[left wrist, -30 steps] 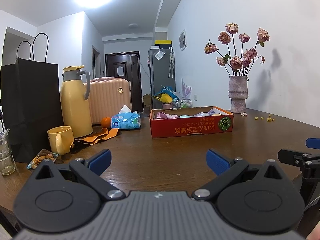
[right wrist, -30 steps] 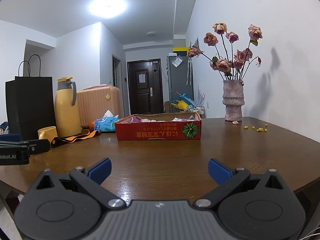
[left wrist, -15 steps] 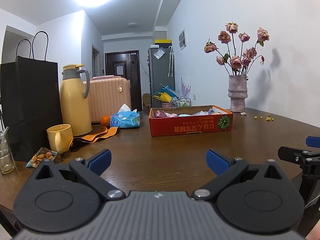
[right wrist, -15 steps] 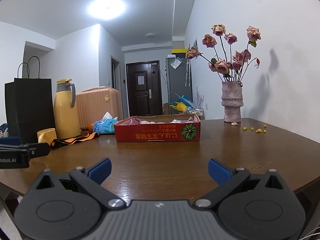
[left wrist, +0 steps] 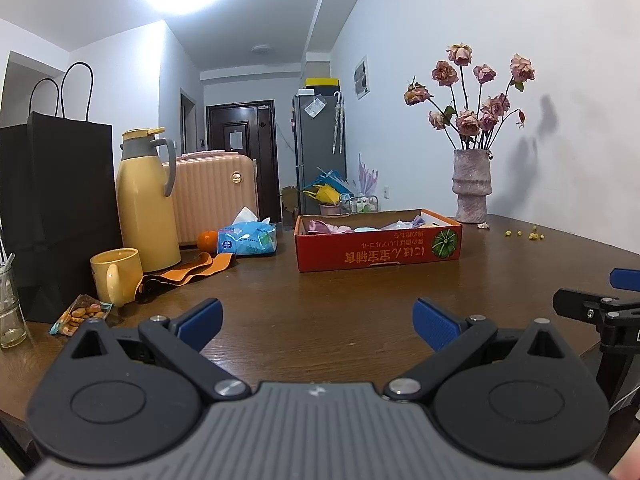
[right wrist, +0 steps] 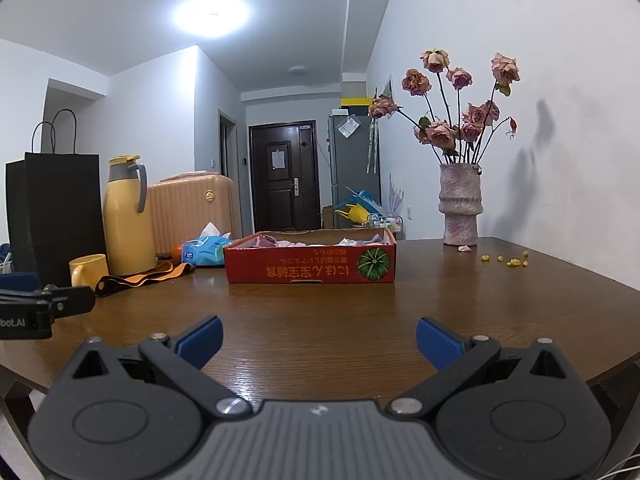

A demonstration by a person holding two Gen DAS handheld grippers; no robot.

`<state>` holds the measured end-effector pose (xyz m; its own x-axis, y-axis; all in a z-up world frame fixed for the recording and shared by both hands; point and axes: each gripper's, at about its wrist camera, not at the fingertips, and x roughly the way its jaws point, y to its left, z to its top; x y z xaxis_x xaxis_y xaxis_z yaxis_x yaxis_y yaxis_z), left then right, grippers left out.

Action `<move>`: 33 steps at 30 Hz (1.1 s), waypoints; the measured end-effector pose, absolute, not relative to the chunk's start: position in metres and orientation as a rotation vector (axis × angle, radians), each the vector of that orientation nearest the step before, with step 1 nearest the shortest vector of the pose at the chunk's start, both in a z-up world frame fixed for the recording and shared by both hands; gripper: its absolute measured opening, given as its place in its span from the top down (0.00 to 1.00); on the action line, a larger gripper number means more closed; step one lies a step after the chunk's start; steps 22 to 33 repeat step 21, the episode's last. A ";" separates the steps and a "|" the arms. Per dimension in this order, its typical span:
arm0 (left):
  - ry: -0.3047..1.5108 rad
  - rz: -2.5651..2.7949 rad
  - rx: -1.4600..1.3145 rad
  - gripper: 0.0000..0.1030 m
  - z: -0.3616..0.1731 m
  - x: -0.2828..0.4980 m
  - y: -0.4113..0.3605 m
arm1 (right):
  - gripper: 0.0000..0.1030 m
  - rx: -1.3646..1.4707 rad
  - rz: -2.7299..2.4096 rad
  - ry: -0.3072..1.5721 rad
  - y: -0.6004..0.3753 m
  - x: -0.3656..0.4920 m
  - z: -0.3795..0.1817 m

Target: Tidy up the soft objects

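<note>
left wrist view:
left gripper (left wrist: 316,320): bottom centre of frame, blue pads spread wide, released, nothing between them, low over the near part of the counter (left wrist: 340,304).
red box (left wrist: 378,246): centre of frame, on the counter, well apart from the gripper; soft objects (left wrist: 360,226) in pink, white and pale purple lie inside it.
orange strap (left wrist: 188,272): left of centre, flat on the counter, beside the yellow mug (left wrist: 116,274).
tissue pack (left wrist: 248,238): left of the box, an orange fruit (left wrist: 207,239) touching its left side.
yellow flask (left wrist: 146,200): left, upright, with a black paper bag (left wrist: 56,208) to its left.
right gripper (left wrist: 600,308): right edge, only partly seen.

right wrist view:
right gripper (right wrist: 318,340): bottom centre, pads wide apart, released, empty.
red box (right wrist: 310,266): centre, soft objects (right wrist: 300,242) inside.
vase of dried roses (right wrist: 459,208): right of centre, upright on the counter (right wrist: 320,312).
left gripper (right wrist: 44,308): left edge, partly in frame.
</note>
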<state>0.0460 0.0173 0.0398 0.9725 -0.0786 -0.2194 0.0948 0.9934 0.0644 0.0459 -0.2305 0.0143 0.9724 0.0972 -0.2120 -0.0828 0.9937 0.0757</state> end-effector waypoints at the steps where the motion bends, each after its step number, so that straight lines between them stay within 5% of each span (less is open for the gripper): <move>1: 0.220 -0.087 0.075 0.00 0.040 0.046 0.017 | 0.00 0.065 0.091 0.215 -0.231 0.046 0.015; 33: 0.220 -0.090 0.047 0.00 0.038 0.045 0.019 | 0.00 0.052 0.092 0.189 -0.230 0.041 0.015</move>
